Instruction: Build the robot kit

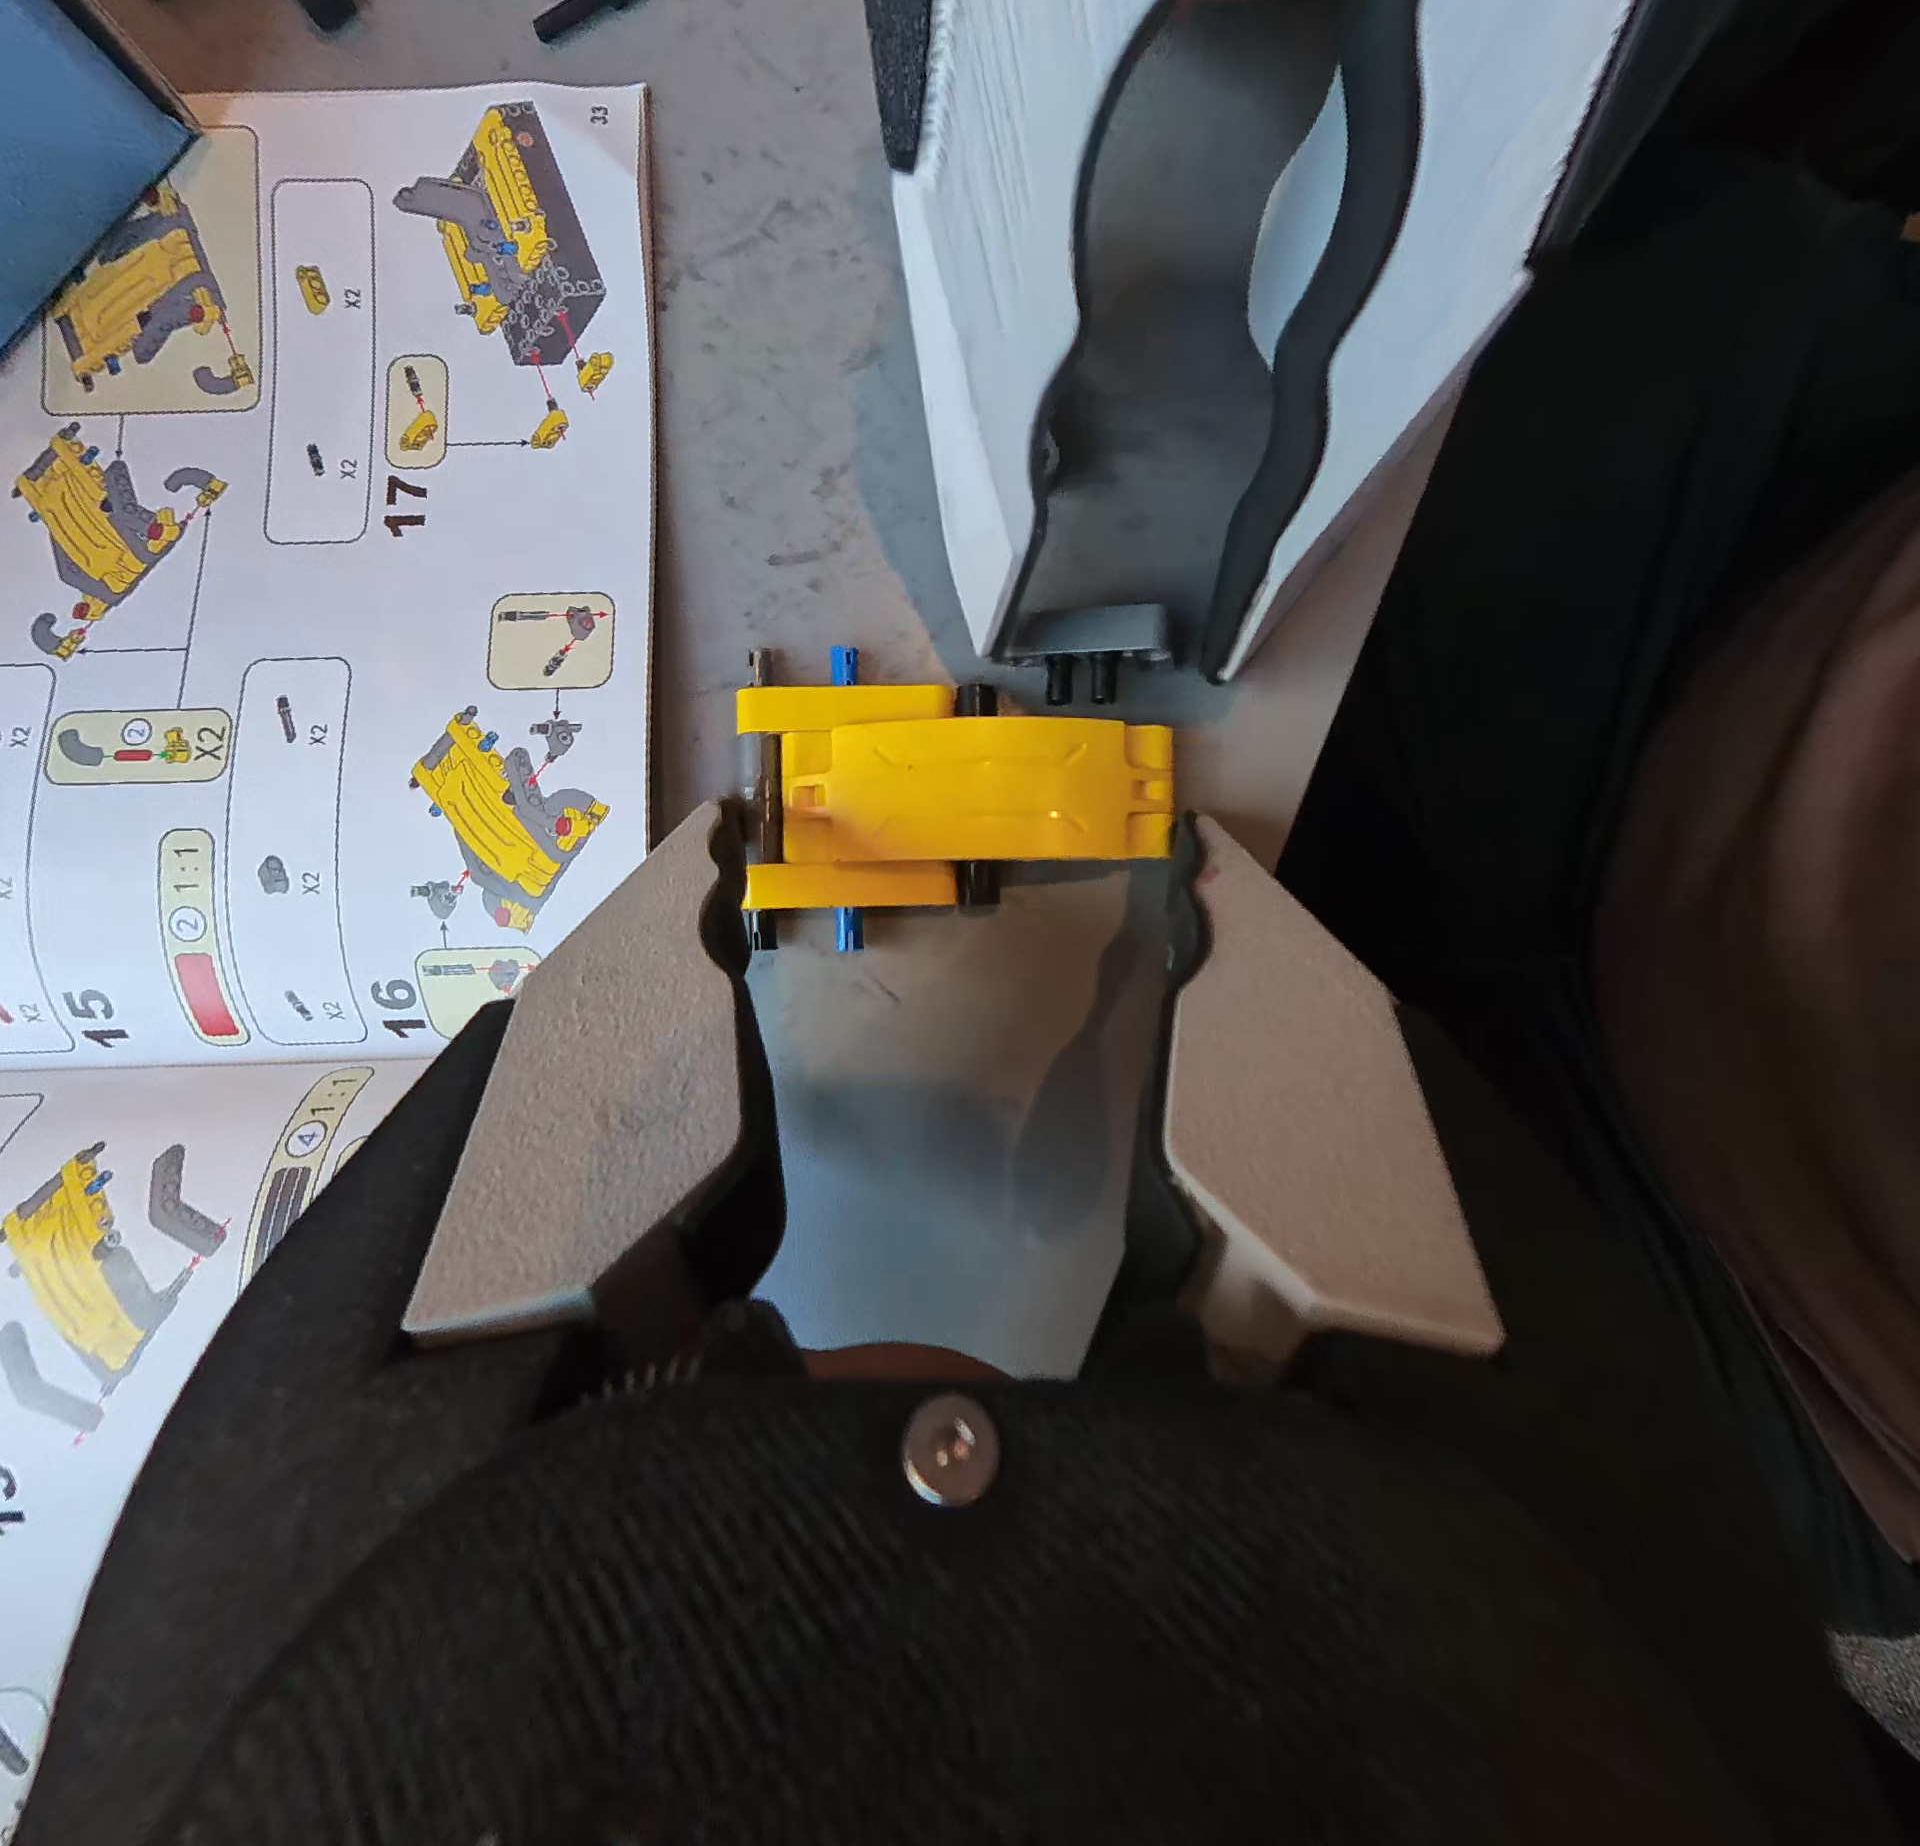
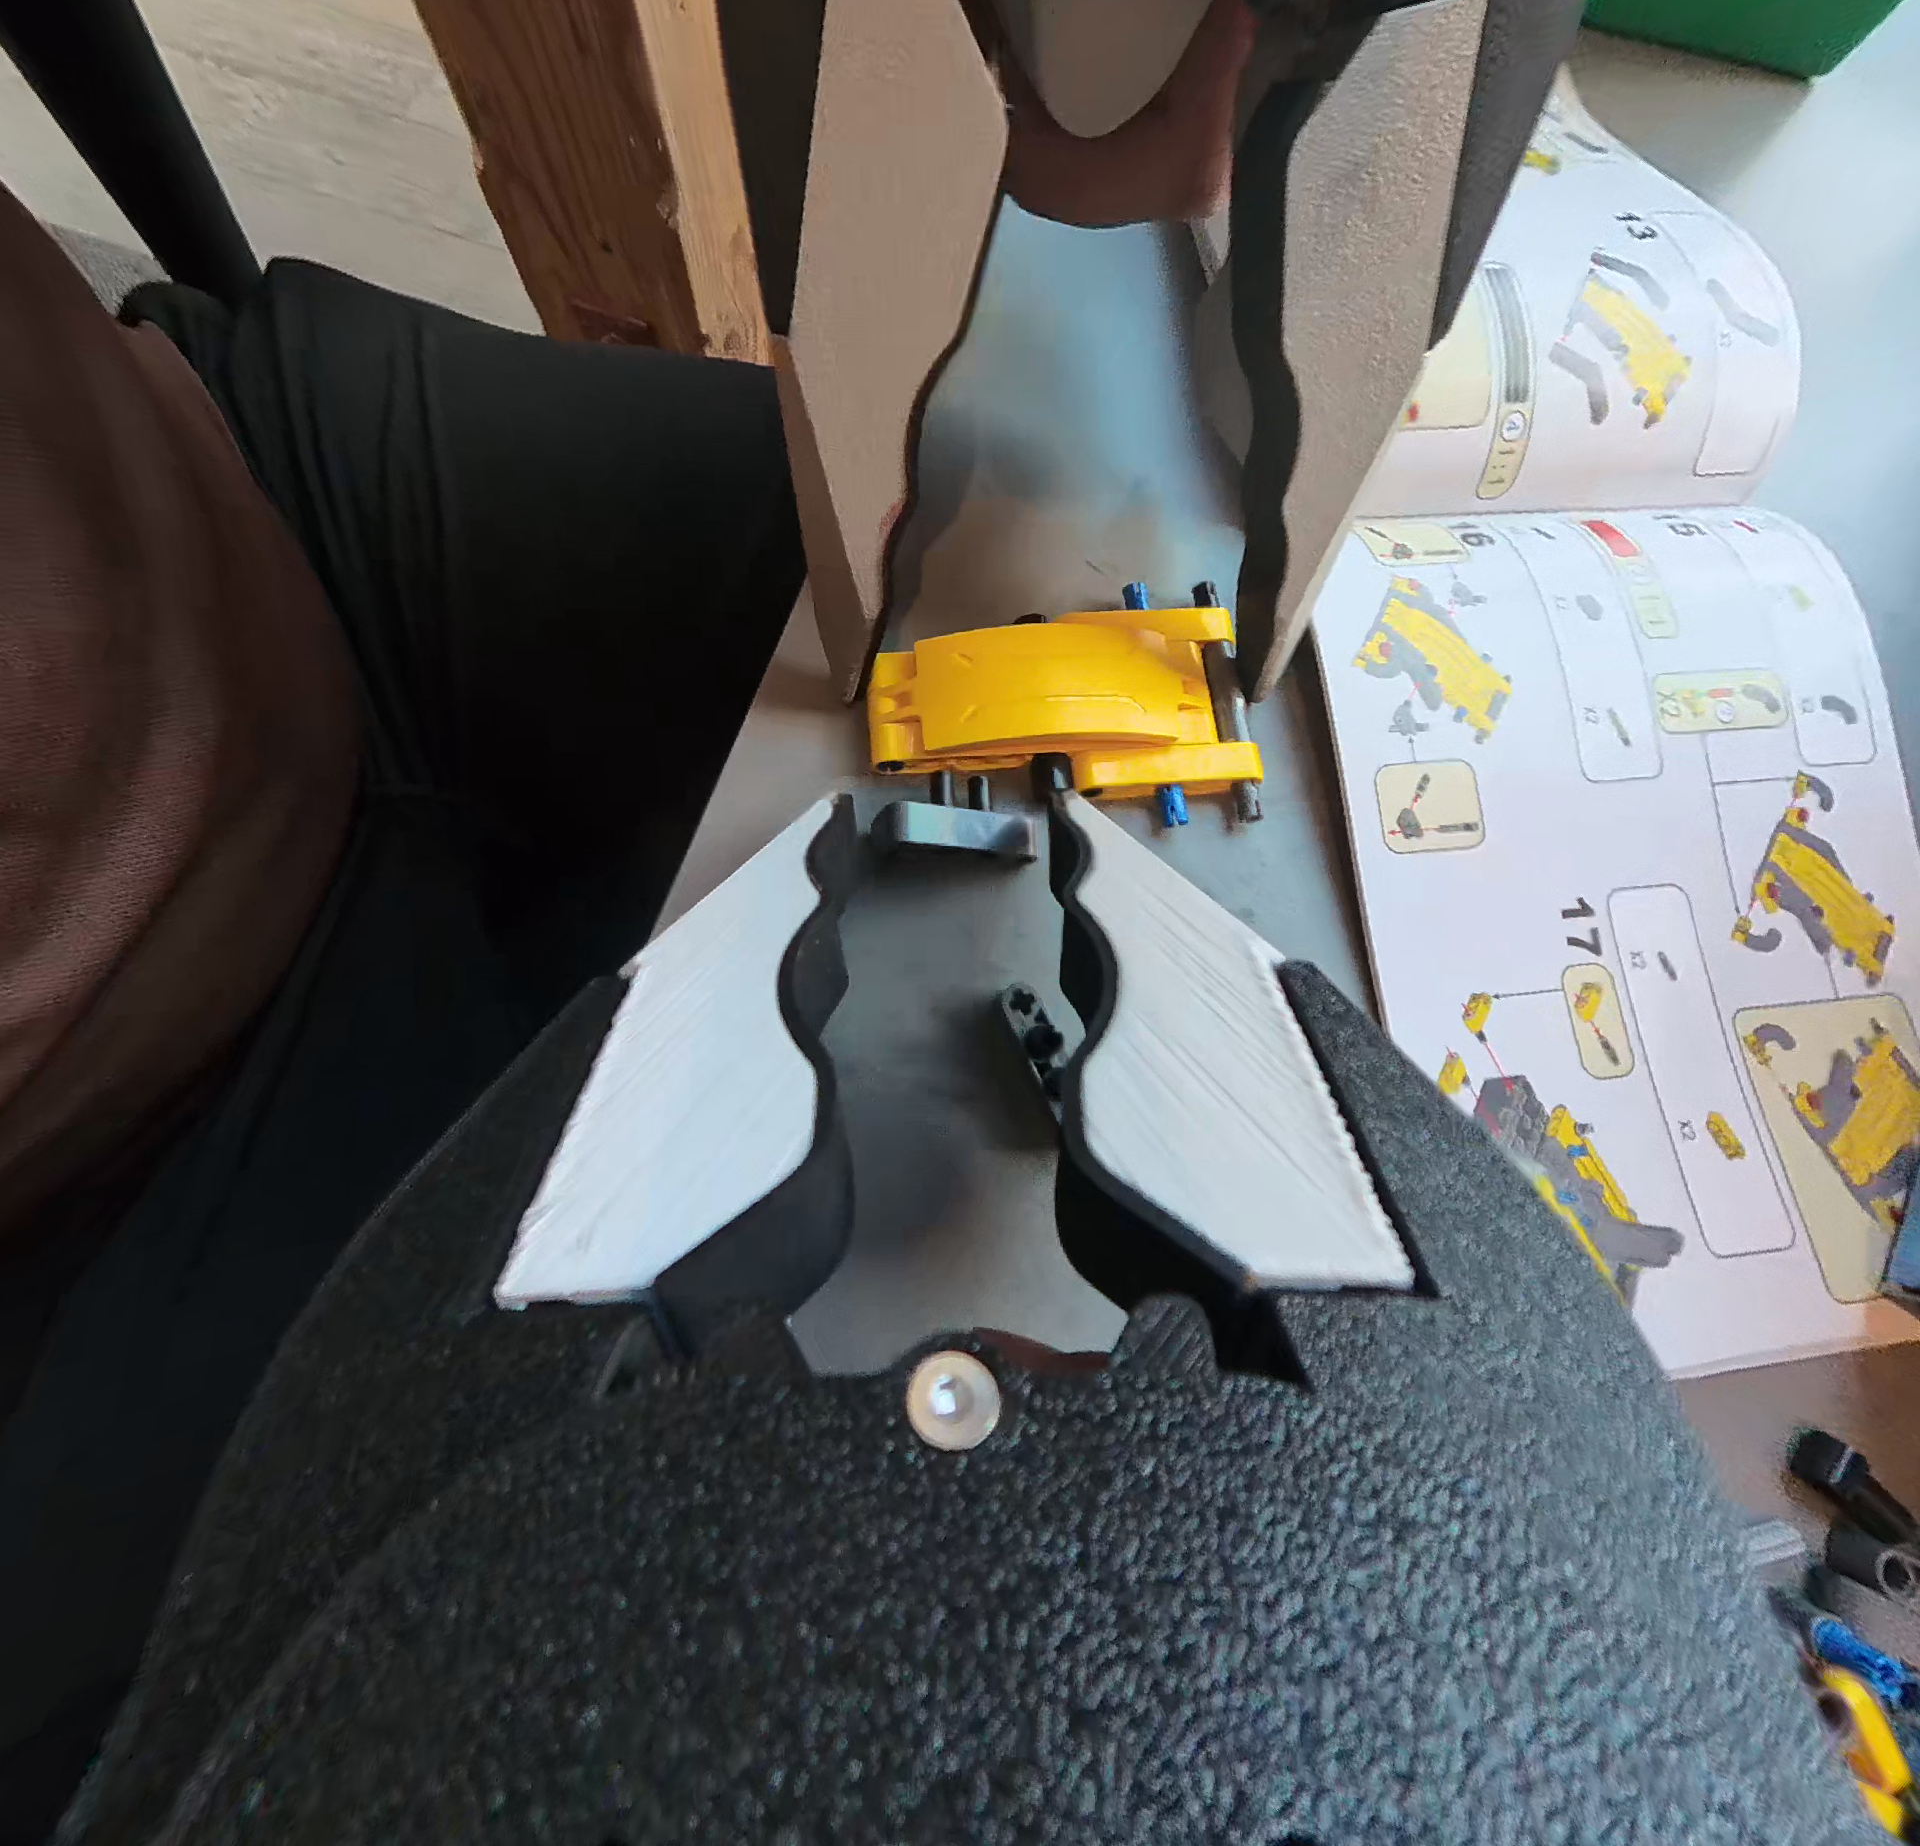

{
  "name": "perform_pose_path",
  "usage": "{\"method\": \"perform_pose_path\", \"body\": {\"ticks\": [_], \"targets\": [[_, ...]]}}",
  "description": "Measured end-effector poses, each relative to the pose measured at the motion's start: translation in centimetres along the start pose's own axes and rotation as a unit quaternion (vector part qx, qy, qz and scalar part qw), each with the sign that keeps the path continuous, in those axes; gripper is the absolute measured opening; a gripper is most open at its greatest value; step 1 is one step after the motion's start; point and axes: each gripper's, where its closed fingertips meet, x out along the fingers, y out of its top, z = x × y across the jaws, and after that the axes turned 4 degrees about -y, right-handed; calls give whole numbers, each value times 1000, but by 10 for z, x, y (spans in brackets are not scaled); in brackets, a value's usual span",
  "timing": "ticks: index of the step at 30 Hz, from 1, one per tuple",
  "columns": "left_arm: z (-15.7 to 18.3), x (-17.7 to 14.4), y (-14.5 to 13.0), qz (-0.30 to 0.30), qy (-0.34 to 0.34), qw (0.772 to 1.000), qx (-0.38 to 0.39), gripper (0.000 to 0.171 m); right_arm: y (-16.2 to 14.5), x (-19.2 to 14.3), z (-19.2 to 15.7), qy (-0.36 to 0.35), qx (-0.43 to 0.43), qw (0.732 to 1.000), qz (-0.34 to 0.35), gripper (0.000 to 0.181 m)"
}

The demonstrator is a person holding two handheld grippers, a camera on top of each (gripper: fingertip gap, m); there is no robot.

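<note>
Yellow plastic sits pinched lengthwise in your left gripper (image 1: 961, 835), while your right gripper (image 2: 951, 825) nips a small grey piece.

Your left gripper's matte grey, wavy-edged fingers (image 1: 613, 1048) press on either end of the yellow assembly (image 1: 966, 794), a smooth curved panel on beams, with black pins and blue pins poking from its sides; it rests low on the scuffed grey tabletop (image 1: 769, 321) near the table's edge. Your right gripper's ribbed white fingers (image 2: 1195, 1058), lined with black rubber, are drawn in on the grey bent beam (image 2: 956, 828), whose two black pegs point toward the yellow assembly, just short of it. A loose black connector (image 2: 1034, 1048) lies beneath those fingers. Beside everything, the glossy instruction booklet (image 1: 312, 549) lies open.
</note>
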Motion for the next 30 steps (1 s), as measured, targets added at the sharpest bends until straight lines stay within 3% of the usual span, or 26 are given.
{"method": "perform_pose_path", "body": {"ticks": [10,30], "targets": [[0,-1,0,14,-10,1000,3,79,-11,0,0,19,45,998,-29,32],[3,0,1,47,-17,999,12,79,-9,0,-1,3,18,999,-32,32]]}}
